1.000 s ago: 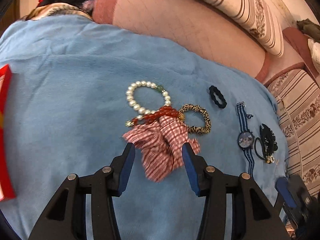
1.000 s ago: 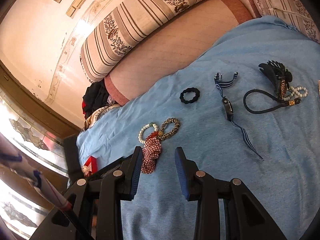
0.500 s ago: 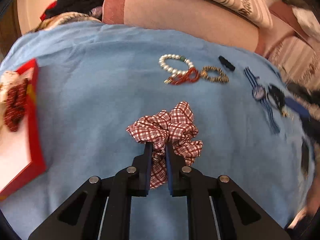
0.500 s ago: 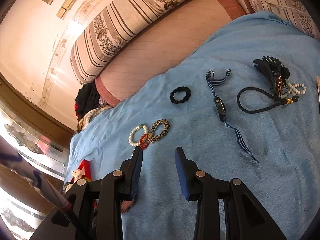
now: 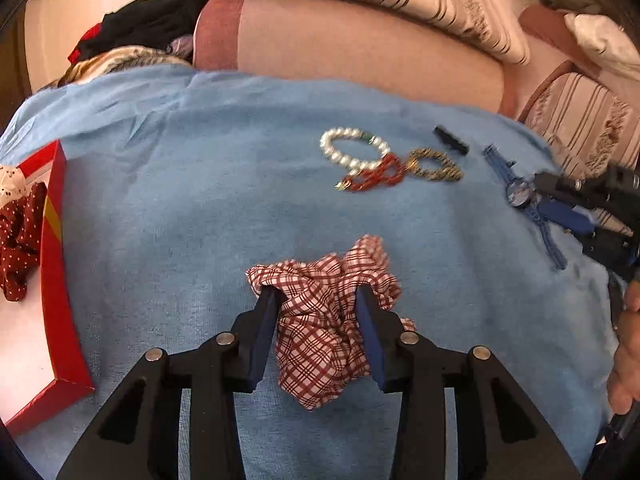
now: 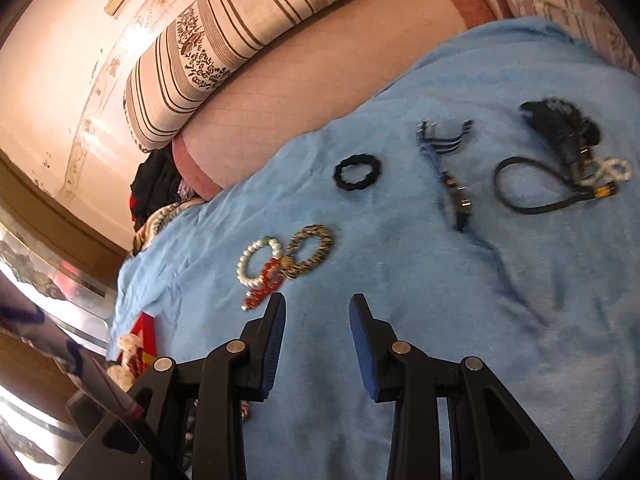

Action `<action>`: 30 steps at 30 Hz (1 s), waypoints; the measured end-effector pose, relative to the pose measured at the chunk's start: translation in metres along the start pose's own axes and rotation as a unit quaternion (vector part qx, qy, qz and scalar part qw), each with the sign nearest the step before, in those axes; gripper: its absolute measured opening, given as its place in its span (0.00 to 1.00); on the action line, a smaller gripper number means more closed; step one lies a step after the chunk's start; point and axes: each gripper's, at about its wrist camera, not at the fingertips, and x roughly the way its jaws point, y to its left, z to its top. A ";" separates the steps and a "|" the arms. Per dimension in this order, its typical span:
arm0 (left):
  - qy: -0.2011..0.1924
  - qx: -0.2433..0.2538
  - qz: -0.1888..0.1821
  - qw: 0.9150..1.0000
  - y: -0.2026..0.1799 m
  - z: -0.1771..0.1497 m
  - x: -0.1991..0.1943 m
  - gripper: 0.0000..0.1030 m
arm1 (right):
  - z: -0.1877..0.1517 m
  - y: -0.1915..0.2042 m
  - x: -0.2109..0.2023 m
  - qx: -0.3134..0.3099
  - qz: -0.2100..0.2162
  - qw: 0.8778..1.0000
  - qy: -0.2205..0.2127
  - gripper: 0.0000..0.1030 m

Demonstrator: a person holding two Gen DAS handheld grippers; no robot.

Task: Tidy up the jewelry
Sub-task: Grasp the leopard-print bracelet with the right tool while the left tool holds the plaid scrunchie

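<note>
Left gripper (image 5: 318,310): jaws have just been opening, released, with the plaid scrunchie (image 5: 324,312) loose between them on the blue blanket (image 5: 180,200), short of the red box (image 5: 60,280). Right gripper (image 6: 316,320): jaws parted, nothing held, near the pearl bracelet (image 6: 256,260). To do well: re-close on the fabric's bulk (not a frill), lift clear, carry over the box rim.

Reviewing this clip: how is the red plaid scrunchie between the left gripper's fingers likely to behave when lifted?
The red plaid scrunchie is bunched, crumpled fabric, so it will probably flop and sag rather than hold shape. It looks light, so it should lift easily. The left gripper has just been opening with the fabric still between its fingers, so the scrunchie may slip out or snag on one of them.
</note>
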 end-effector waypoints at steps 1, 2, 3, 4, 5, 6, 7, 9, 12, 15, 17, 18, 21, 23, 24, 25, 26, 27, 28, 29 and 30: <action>0.001 -0.006 -0.006 1.000 0.001 0.000 0.000 0.32 | 0.000 0.003 0.006 0.001 -0.003 1.000 0.006 0.35; 0.002 -0.008 -0.009 1.000 0.002 0.000 -0.001 0.30 | 0.001 0.007 0.012 0.000 -0.008 1.000 0.011 0.35; 0.002 -0.004 -0.011 1.000 0.001 0.000 -0.002 0.25 | 0.005 0.013 0.021 -0.004 -0.013 1.000 0.015 0.35; 0.001 0.000 -0.012 1.000 0.000 0.000 -0.003 0.23 | 0.008 0.018 0.029 -0.010 -0.022 1.000 0.017 0.35; -0.001 0.001 -0.009 1.000 0.000 0.000 -0.005 0.23 | 0.011 0.022 0.034 -0.015 -0.032 0.999 0.017 0.35; -0.002 0.002 -0.008 1.000 0.000 0.000 -0.006 0.23 | 0.019 0.027 0.043 -0.018 -0.051 0.998 0.015 0.35; -0.004 0.003 -0.008 1.000 0.000 0.001 -0.008 0.23 | 0.025 0.031 0.051 -0.022 -0.061 0.998 0.016 0.35; -0.009 0.002 -0.002 1.000 0.001 0.002 -0.009 0.23 | 0.035 0.036 0.070 -0.029 -0.099 0.994 0.032 0.35; -0.006 -0.002 0.001 1.000 0.002 0.003 -0.006 0.23 | 0.041 0.036 0.094 -0.038 -0.142 0.988 0.054 0.32; -0.003 -0.003 0.003 1.000 0.003 0.003 -0.003 0.23 | 0.034 0.026 0.103 -0.043 -0.134 0.987 0.078 0.07; -0.002 -0.007 0.002 1.000 0.004 0.003 -0.003 0.23 | 0.027 0.022 0.088 -0.051 -0.126 0.989 0.061 0.07; -0.002 -0.007 0.002 1.000 0.004 0.003 -0.002 0.23 | 0.023 0.022 0.079 -0.054 -0.120 0.990 0.056 0.07; -0.003 -0.006 0.003 1.000 0.002 0.002 -0.001 0.23 | 0.008 0.026 0.050 -0.064 -0.101 0.992 0.047 0.07; -0.004 -0.005 0.005 1.000 0.002 0.002 0.000 0.23 | -0.005 0.029 0.035 -0.071 -0.090 0.992 0.050 0.07; -0.005 -0.006 0.005 1.000 0.002 0.002 0.000 0.23 | -0.013 0.031 0.027 -0.072 -0.081 0.993 0.051 0.07; -0.005 -0.006 0.005 1.000 0.002 0.001 -0.001 0.23 | -0.025 0.033 0.016 -0.074 -0.070 0.993 0.053 0.07; -0.007 -0.007 0.007 1.000 0.002 0.001 -0.001 0.23 | -0.031 0.034 0.012 -0.076 -0.064 0.994 0.054 0.07; -0.009 -0.007 0.008 1.000 0.003 0.001 -0.002 0.23 | -0.038 0.036 0.008 -0.078 -0.052 0.994 0.058 0.07; -0.009 -0.006 0.010 1.000 0.003 0.001 -0.003 0.23 | -0.047 0.037 0.008 -0.081 -0.042 0.994 0.067 0.07; -0.007 -0.004 0.014 1.000 0.003 0.000 -0.002 0.23 | -0.053 0.037 0.011 -0.088 -0.042 0.992 0.079 0.07; -0.007 -0.004 0.015 1.000 0.004 -0.001 -0.002 0.23 | -0.057 0.037 0.013 -0.095 -0.049 0.991 0.081 0.07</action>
